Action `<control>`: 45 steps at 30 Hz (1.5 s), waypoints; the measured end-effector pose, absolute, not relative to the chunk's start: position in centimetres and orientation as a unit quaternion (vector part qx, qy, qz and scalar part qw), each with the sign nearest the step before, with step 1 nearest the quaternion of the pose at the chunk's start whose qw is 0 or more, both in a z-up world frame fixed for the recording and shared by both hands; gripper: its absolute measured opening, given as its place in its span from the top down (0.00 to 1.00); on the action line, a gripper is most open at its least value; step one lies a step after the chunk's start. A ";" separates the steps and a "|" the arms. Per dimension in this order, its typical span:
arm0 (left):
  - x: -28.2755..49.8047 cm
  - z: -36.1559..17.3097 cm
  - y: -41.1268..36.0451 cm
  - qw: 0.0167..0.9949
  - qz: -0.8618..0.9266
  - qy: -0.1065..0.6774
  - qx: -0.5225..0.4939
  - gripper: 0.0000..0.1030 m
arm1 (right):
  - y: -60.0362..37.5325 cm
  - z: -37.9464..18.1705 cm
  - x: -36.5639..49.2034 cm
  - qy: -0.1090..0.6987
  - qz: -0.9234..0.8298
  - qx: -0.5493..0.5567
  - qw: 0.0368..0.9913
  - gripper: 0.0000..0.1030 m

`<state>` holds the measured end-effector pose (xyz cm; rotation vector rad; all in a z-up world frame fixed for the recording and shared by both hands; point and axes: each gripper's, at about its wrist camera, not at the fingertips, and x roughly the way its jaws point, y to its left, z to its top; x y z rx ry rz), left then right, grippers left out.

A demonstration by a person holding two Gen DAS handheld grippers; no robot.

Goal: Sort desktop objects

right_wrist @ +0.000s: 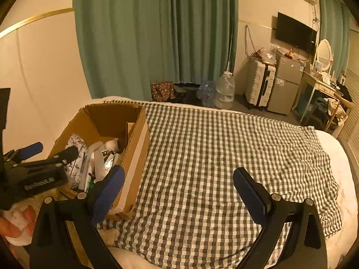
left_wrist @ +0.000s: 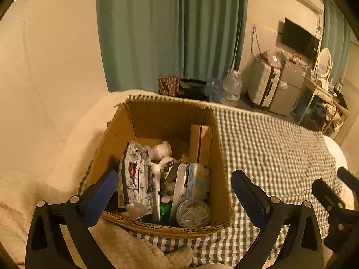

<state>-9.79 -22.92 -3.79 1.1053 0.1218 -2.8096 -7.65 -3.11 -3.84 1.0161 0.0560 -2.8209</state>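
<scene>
On the bed's left side, a cardboard box (left_wrist: 157, 121) sits on the checked cloth (left_wrist: 269, 148), packed with a tissue pack (left_wrist: 134, 174), beads (left_wrist: 167, 168) and a cotton-swab tub (left_wrist: 193, 213). Above it the left gripper (left_wrist: 174, 190) gapes wide, empty. Further right, the right gripper (right_wrist: 178, 190) hangs wide open over bare cloth.

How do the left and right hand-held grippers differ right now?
The left hand-held gripper hangs over the open cardboard box, its jaws flanking the clutter inside; the right hand-held gripper hangs over bare checkered cloth, beside the box. The left faces the tissue pack and cotton swab tub; the right faces nothing graspable. Both are open and empty.
</scene>
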 end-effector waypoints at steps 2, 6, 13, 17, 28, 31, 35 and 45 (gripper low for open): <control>-9.2 -2.9 -23.0 0.063 -0.931 0.045 0.355 0.00 | -2.8 -3.3 -7.4 0.014 -0.940 0.334 0.069 0.05; -8.9 -2.4 -22.9 0.068 -0.929 0.050 0.359 0.00 | -2.4 -2.7 -6.9 0.004 -0.942 0.330 0.066 0.04; -8.6 -2.8 -21.7 0.067 -0.929 0.031 0.362 0.00 | -1.8 -2.8 -6.5 -0.001 -0.943 0.326 0.059 0.01; -8.8 -2.9 -21.3 0.066 -0.928 0.023 0.366 0.00 | -1.3 -3.1 -6.8 -0.014 -0.942 0.331 0.055 0.01; -9.0 -3.9 -20.5 0.060 -0.925 0.001 0.374 0.00 | -1.5 -4.2 -7.1 -0.012 -0.938 0.341 0.053 0.01; -9.1 -4.1 -20.6 0.058 -0.925 0.002 0.374 0.00 | -1.7 -4.5 -7.2 -0.009 -0.938 0.343 0.053 0.01; -9.2 -4.3 -20.8 0.051 -0.925 0.012 0.377 0.00 | -1.9 -4.7 -7.2 -0.008 -0.936 0.348 0.055 0.01; -8.9 -4.4 -20.8 0.045 -0.928 0.014 0.369 0.00 | -2.1 -5.1 -7.3 -0.007 -0.935 0.351 0.054 0.01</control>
